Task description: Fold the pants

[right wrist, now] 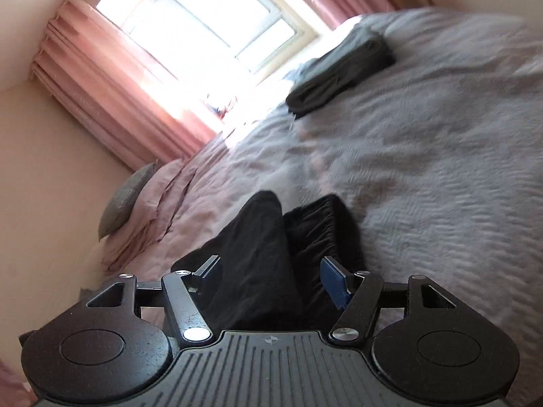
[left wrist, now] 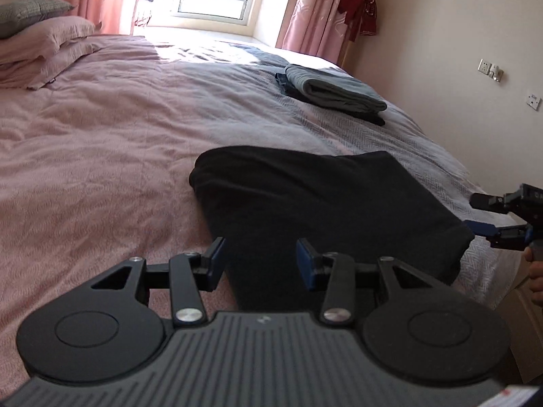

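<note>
Black pants lie folded into a thick bundle on the bed, near its front right edge. My left gripper hovers open just in front of the bundle's near edge, with nothing between its fingers. The right gripper shows at the right of the left wrist view, beside the bundle's right corner, with a hand on its grip. In the right wrist view the black pants show an elastic waistband, and my right gripper stands open with the cloth between its spread fingers, not pinched.
A stack of folded grey and dark clothes sits further back on the grey blanket. Pink bedding covers the left of the bed, with pillows at the head. A wall runs along the right side.
</note>
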